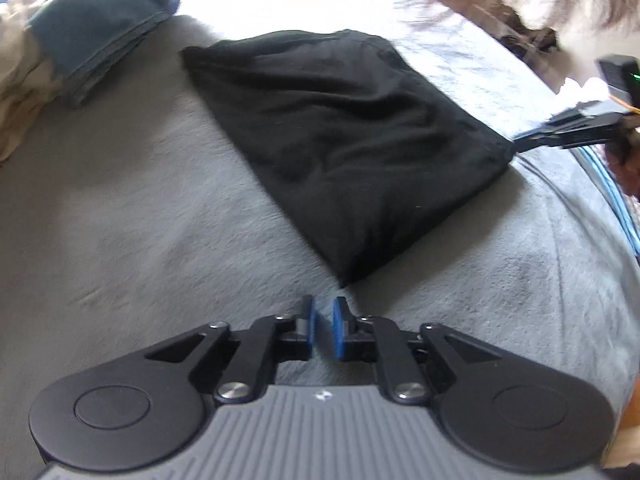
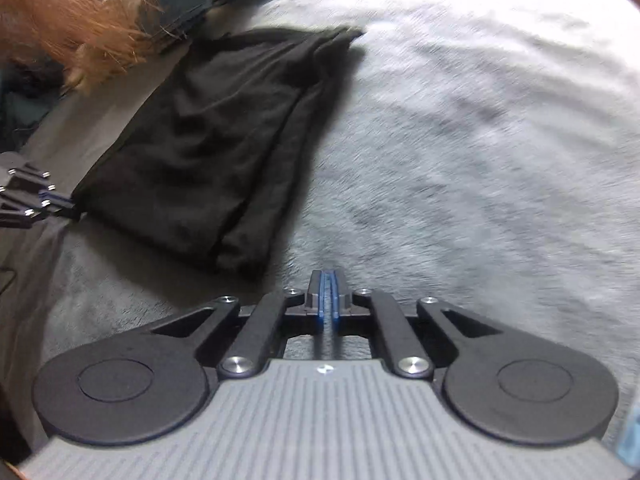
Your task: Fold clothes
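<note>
On a grey fleece blanket (image 1: 140, 208) lies a folded black cloth garment (image 1: 344, 140), a flat, roughly four-sided bundle with loose wrinkles. No brand name or readable writing shows; only a small pale emblem, too small to make out, sits on each gripper's ribbed grey housing.

Left gripper (image 1: 323, 312): blue pads stand a narrow gap apart, nothing between them, tips just short of the garment's nearest corner, not touching it. Released.

Right gripper (image 2: 328, 280): blue pads drawn almost together, only a thin slit left, empty, over bare blanket just beside the garment's near right corner. Clenched on nothing. From the left camera, its tips sit at the garment's right corner; contact cannot be told.

A folded blue-grey cloth stack (image 1: 100, 28) rests well beyond the garment.
</note>
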Tool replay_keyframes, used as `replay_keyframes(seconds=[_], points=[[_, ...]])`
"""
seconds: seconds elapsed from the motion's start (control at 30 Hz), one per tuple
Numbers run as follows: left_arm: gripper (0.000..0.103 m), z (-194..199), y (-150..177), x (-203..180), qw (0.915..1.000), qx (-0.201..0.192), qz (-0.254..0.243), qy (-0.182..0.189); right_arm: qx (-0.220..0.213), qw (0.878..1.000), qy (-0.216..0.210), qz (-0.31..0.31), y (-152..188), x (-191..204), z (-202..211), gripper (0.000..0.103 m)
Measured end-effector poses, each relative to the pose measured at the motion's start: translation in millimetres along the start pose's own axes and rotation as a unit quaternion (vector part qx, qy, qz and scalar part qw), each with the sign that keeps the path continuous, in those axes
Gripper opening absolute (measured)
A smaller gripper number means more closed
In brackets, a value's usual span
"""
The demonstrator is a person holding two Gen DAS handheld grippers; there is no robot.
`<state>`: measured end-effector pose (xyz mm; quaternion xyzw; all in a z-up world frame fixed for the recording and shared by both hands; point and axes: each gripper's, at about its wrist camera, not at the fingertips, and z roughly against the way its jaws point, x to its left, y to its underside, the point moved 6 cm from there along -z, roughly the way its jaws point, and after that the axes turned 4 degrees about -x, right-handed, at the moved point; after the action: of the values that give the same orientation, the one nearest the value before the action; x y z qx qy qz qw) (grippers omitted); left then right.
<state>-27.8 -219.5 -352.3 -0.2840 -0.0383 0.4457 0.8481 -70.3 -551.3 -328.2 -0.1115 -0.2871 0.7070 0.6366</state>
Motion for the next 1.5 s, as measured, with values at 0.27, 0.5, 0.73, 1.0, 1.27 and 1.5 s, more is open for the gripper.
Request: replay_keyframes(seconds=[0.27,0.5,0.73,1.0,1.27,1.5], points=[[0.034,-10,-11,2,0.9953,-0.03,0.091,0.01,-0.029,0.997,-0.061,0.036,-21,57,0,0.009],[0.044,-14,-1,7,0.9878,-0.03,0.151,0.023,-0.044,0.991,-0.05,-0.118,-6,24,9,0.028],[0.045,-21,-3,3,0.9869,-0.029,0.158,0.02,-0.042,0.984,-0.084,-0.15,1,36,-13,0.028],[0.042,-18,-6,-2,0.9873,-0.027,0.154,0.024,-0.032,0.99,-0.105,-0.093,1,45,-18,0.005],[0.042,-23,-12,-16,0.9886,-0.022,0.143,0.04,-0.059,0.995,-0.068,-0.053,-12,26,8,0.003],[0.043,-29,-11,-15,0.9859,-0.012,0.158,0.053,-0.05,0.996,-0.044,-0.056,-4,11,-7,0.003]])
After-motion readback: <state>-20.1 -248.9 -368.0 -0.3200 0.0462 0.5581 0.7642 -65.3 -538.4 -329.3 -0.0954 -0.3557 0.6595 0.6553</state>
